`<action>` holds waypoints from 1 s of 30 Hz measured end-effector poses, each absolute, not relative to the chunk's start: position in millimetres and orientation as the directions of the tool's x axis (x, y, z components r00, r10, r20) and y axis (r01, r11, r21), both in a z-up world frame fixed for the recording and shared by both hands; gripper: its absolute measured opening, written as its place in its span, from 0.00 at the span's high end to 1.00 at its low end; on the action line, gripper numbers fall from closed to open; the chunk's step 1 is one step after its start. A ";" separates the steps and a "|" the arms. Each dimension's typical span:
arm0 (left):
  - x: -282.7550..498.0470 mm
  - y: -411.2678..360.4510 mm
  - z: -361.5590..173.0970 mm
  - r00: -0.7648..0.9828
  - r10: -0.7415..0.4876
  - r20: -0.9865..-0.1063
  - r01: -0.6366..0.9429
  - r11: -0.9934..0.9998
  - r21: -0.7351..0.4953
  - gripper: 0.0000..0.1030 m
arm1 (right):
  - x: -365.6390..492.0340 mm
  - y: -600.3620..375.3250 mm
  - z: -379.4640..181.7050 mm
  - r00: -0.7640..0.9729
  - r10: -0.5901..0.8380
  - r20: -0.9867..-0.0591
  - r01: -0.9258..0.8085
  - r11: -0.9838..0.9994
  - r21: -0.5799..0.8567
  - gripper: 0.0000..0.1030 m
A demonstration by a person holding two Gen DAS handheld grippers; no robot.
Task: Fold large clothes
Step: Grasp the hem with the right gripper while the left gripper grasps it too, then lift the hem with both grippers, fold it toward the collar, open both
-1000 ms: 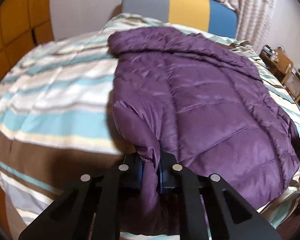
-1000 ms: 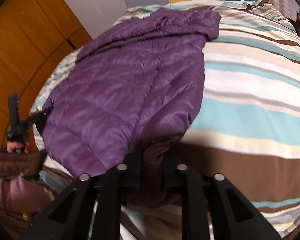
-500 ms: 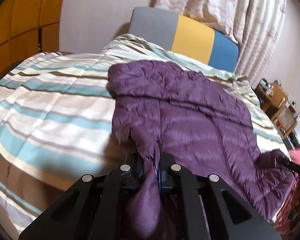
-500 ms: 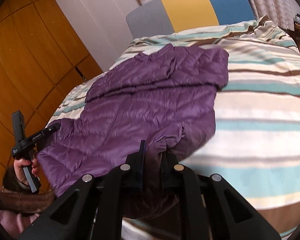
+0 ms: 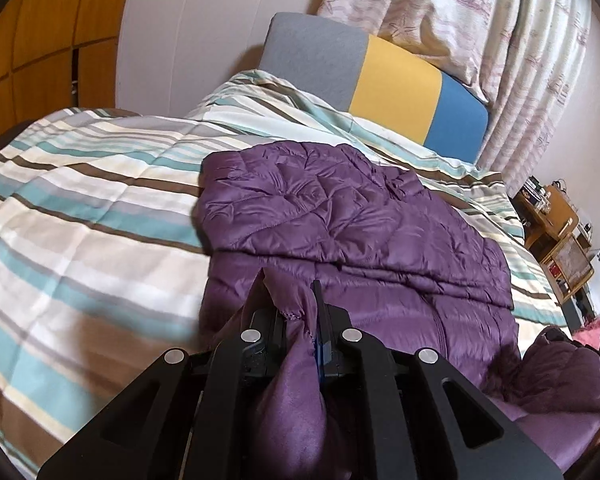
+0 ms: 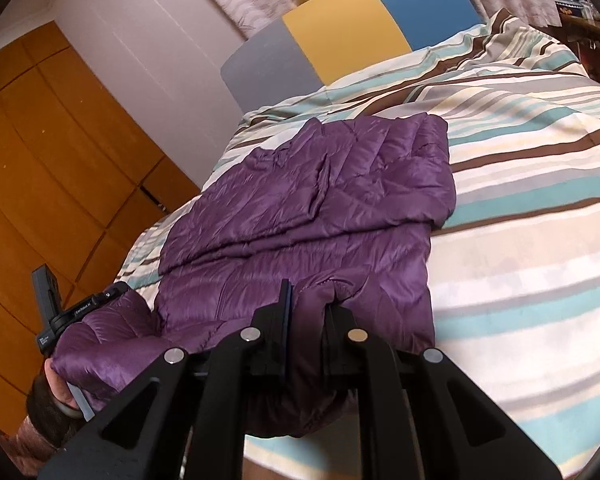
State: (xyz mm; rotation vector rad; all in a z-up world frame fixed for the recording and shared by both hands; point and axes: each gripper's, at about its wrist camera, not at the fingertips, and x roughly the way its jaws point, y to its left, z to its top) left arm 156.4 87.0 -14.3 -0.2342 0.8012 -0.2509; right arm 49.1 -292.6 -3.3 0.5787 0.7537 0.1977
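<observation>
The left claw [image 5: 290, 308] is clamped on a bunched corner of the purple quilted jacket [image 5: 364, 240], with fabric pinched between its two fingers and more of it hanging down below them. The right claw [image 6: 308, 304] grips the jacket's opposite near corner in the same way, a fold of purple cloth squeezed between its fingers. Ahead of both claws the jacket lies spread across the striped duvet [image 5: 92, 208] on the bed, its far part folded over into a creased, rumpled layer that ends short of the headboard [image 5: 396, 84], which is banded grey, yellow and blue. Seen from the right wrist, the left claw shows at the lower left, held by a hand [image 6: 60, 384], with a puffed lump of jacket just beside it. To the left of the left claw the duvet runs in teal, brown and cream bands. Beyond the headboard hangs a patterned curtain [image 5: 480, 20]. Wooden wardrobe panels [image 6: 40, 160] stand well to the left of the right claw.
</observation>
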 end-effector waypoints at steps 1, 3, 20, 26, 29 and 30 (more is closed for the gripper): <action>160.8 85.7 -15.1 0.666 -0.307 -0.679 0.129 0.945 -0.301 0.91 | 54.2 -294.2 -4.4 0.720 0.367 -0.589 0.039 0.826 0.562 0.90; 170.1 83.9 -16.7 0.661 -0.306 -0.685 0.123 0.945 -0.303 0.91 | 63.2 -297.4 -6.6 0.721 0.364 -0.590 0.050 0.822 0.568 0.90; 239.7 68.9 -39.8 0.621 -0.282 -0.731 0.064 0.948 -0.310 0.91 | 126.7 -324.7 -41.9 0.709 0.327 -0.625 0.179 0.774 0.608 0.90; 247.5 76.9 -45.5 0.616 -0.317 -0.721 0.051 0.930 -0.365 0.88 | 132.8 -331.9 -50.1 0.727 0.323 -0.606 0.195 0.749 0.634 0.90; 246.4 83.9 -42.3 0.632 -0.342 -0.695 0.049 0.913 -0.404 0.77 | 132.8 -334.6 -53.2 0.739 0.326 -0.589 0.200 0.728 0.655 0.86; 244.6 87.0 -39.7 0.648 -0.337 -0.683 0.046 0.912 -0.408 0.64 | 131.6 -336.0 -53.5 0.749 0.325 -0.578 0.201 0.719 0.665 0.82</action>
